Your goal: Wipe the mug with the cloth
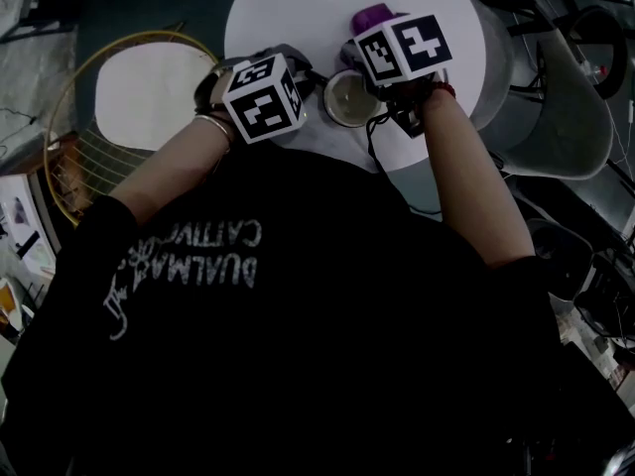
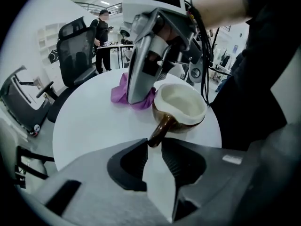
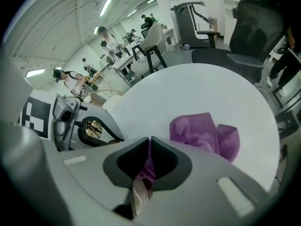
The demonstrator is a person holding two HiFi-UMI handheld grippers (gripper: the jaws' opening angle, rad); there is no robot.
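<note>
On the table [image 1: 298, 8], the mug [image 1: 349, 97] is seen at the 6 o'clock edge, with the cloth [image 3: 204, 131] at its 1 o'clock. The cloth is pinched by the right claw [image 3: 149, 145]. The left claw [image 2: 154, 149] is set narrow, with the handle [image 2: 159, 130] at its tips. The handle should be squeezed firmly before any wiping is done.

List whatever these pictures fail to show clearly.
Head view: crumpled purple cloth mostly behind the right tongs.
Head view: brown ceramic mug, its handle under the left tongs.
Left gripper view: cloth's middle behind the right tongs.
</note>
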